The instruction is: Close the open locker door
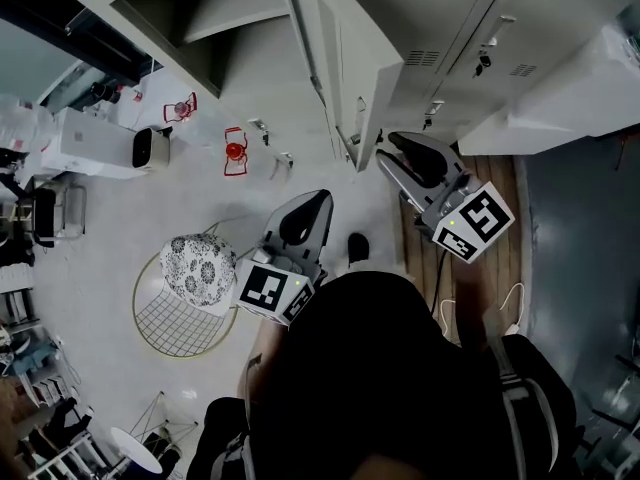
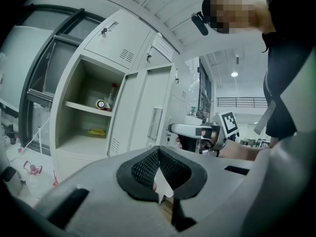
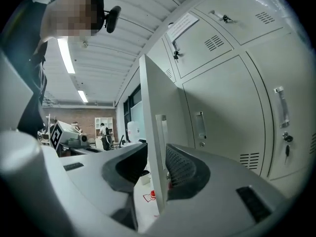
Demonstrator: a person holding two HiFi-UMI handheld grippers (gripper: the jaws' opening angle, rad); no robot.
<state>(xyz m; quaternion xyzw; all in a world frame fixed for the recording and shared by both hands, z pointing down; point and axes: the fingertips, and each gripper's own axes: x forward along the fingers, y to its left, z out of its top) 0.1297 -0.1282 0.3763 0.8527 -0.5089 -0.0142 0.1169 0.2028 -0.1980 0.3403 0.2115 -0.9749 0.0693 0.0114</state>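
Pale grey sheet-metal locker door (image 1: 345, 68) stood open, swung out edge-on from its shelved compartment (image 2: 84, 107).
The right gripper (image 1: 387, 148) was spread wide astride the door's thin free edge, its ribbed pad perhaps brushing the panel. The left gripper (image 1: 318, 203) was pressed together, empty, over open floor (image 1: 120, 203).

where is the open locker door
Head view, top centre, left of the closed lockers: the open locker door, its edge inside the open right hand-held gripper.
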